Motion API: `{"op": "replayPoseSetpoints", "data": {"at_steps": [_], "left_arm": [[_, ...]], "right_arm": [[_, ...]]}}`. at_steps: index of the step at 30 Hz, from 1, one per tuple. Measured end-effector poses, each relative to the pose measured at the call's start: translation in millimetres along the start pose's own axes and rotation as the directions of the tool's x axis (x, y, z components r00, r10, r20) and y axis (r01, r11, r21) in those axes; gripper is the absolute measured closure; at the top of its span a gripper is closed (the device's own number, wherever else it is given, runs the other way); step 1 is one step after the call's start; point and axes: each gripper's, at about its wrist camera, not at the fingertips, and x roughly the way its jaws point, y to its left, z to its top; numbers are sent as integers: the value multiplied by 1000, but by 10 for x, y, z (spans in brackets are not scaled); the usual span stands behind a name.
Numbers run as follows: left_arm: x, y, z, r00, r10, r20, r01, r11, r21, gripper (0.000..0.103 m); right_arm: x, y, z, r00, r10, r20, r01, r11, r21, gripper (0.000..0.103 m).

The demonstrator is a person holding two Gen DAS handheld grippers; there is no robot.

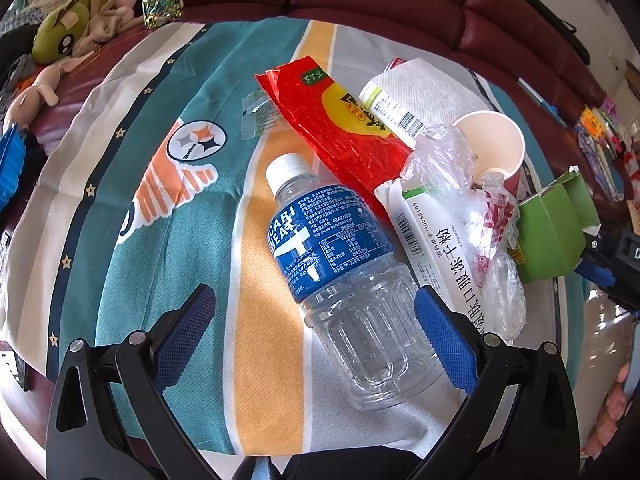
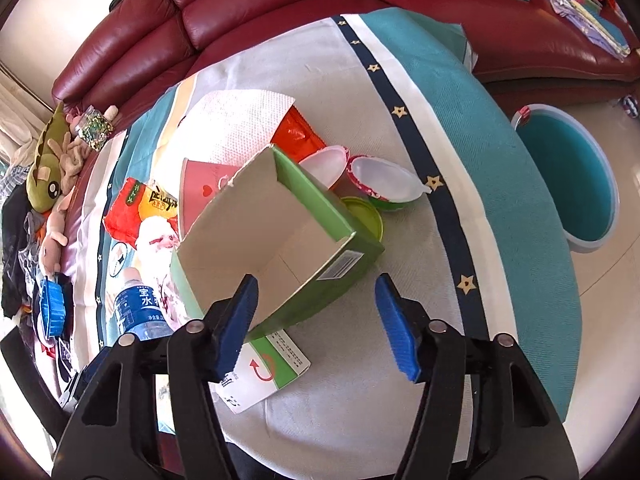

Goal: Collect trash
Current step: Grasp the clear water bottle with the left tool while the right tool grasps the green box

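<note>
In the left wrist view the left tool [image 1: 316,326] hangs with its blue-padded fingers spread wide over a clear plastic bottle [image 1: 340,276] with a blue label and white cap. The bottle lies on its side on the cloth-covered counter [image 1: 192,240], base toward the camera; the right pad sits just beside the bottle's lower body and the left pad stands well clear of it, so nothing is pinched. To the right of the bottle lies a white medicine carton [image 1: 436,240] with a barcode, a crumpled clear plastic bag [image 1: 480,216] draped across it. Beyond these lie a red snack wrapper [image 1: 340,128], a white tube-like container [image 1: 392,110] on a sheet of paper towel [image 1: 432,84], and a paper cup [image 1: 496,144] tipped on its side. A green box [image 1: 552,224] shows at the right edge.

In the right wrist view the right tool [image 2: 316,320] is spread too — its left pad is just at the near edge of the open green cardboard box [image 2: 280,232], its right pad apart from it, and the box is not gripped. The box lies tilted with its open mouth toward the camera, resting partly on the white and green carton [image 2: 272,372]. Behind it are a green lid [image 2: 366,220], a pink paper cup [image 2: 204,188], two small plastic bowls [image 2: 384,184] and the paper towel [image 2: 240,124].

Off the counter, on the floor to the right, stands a round teal bin [image 2: 568,176]. A dark red leather sofa [image 2: 260,4] curves behind — with plush toys [image 2: 52,168] at its left end.
</note>
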Motion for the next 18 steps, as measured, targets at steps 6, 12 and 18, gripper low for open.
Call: {"op": "replayPoseSetpoints", "data": {"at_steps": [6, 12, 18], "left_arm": [[112, -134, 18, 1000, -4, -12, 4, 1000, 17, 3], [280, -357, -23, 998, -6, -62, 12, 996, 84, 4], [186, -299, -47, 999, -34, -31, 36, 996, 79, 34]], "right_arm": [[-54, -116, -133, 999, 38, 6, -38, 999, -24, 73], [8, -274, -218, 995, 94, -37, -95, 996, -3, 89], [-8, -303, -203, 992, 123, -8, -123, 992, -24, 93]]}}
